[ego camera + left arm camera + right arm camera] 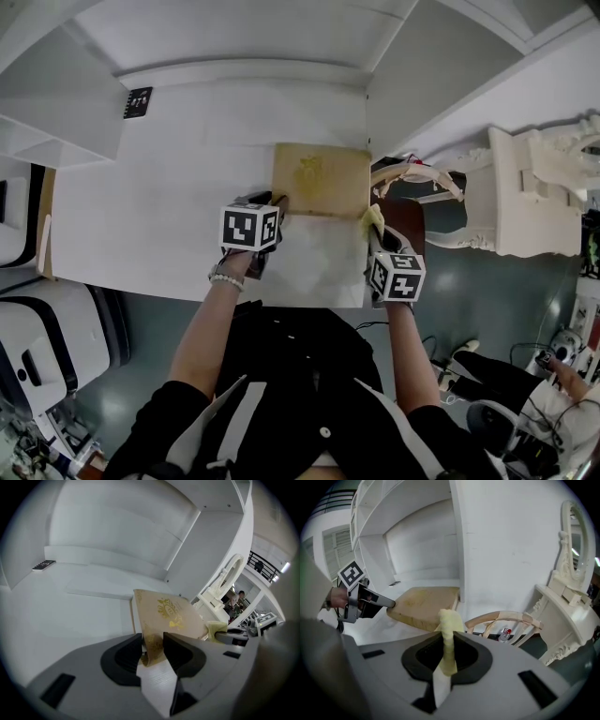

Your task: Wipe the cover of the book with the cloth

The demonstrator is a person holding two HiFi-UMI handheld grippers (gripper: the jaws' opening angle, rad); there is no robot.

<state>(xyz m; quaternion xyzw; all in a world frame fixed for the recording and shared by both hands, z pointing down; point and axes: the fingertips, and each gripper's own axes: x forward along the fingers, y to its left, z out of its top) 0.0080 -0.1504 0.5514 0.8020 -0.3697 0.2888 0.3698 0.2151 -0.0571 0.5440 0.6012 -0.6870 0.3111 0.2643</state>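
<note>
A tan book (321, 178) with a gold emblem lies at the right end of the white desk (169, 206). My left gripper (275, 206) is shut on the near left corner of its cover (173, 616), which is lifted off a white printed page seen between the jaws (152, 651). My right gripper (377, 236) is shut on a folded pale yellow cloth (374, 220) that sticks up between its jaws (449, 656), just off the book's near right corner. In the right gripper view the cloth (449, 630) stands in front of the book (424, 604), and the left gripper (370, 605) grips its left corner.
A black marker card (138, 102) lies at the desk's back left. A white upright panel (367, 103) bounds the desk just right of the book. Beyond it stand a curved wooden chair (412, 178) and a white ornate dresser (534, 192). The desk's front edge (187, 286) is close to me.
</note>
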